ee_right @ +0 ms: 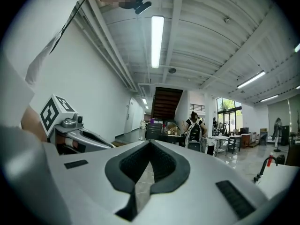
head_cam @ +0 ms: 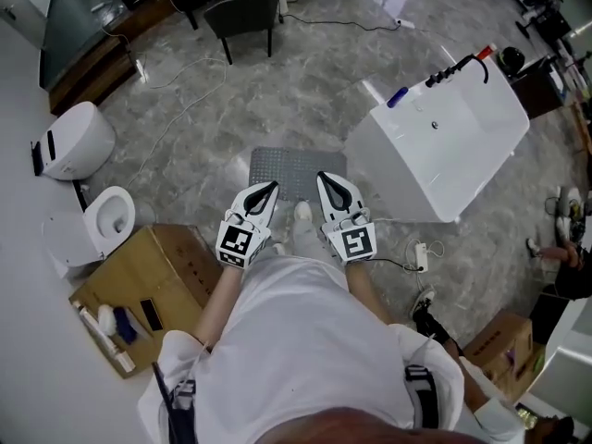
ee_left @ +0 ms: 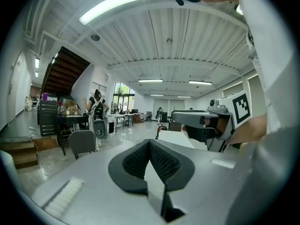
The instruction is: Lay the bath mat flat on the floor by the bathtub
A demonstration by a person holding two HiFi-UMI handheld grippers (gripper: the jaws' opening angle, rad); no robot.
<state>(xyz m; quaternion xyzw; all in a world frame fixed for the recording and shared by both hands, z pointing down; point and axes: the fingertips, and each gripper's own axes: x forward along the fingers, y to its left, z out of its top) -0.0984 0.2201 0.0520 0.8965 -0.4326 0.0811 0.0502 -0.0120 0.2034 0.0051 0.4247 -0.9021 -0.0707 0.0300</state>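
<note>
The grey bath mat (head_cam: 294, 171) lies flat on the marble floor, its right edge beside the white bathtub (head_cam: 442, 141). Both grippers are held close to the person's chest, above the mat's near edge, and point forward. The left gripper (head_cam: 269, 188) is shut with nothing between its jaws. The right gripper (head_cam: 324, 178) is also shut and empty. In the left gripper view the black pads (ee_left: 161, 161) meet at the tip, and the right gripper (ee_left: 202, 123) shows alongside. In the right gripper view the jaws (ee_right: 150, 144) are closed, with the left gripper (ee_right: 75, 132) at the left.
A toilet (head_cam: 104, 218) and an open cardboard box (head_cam: 148, 280) with small items stand at the left. A dark chair (head_cam: 242, 12) and loose cables lie further off. Another box (head_cam: 498, 345) and a person's shoes (head_cam: 569, 206) are at the right.
</note>
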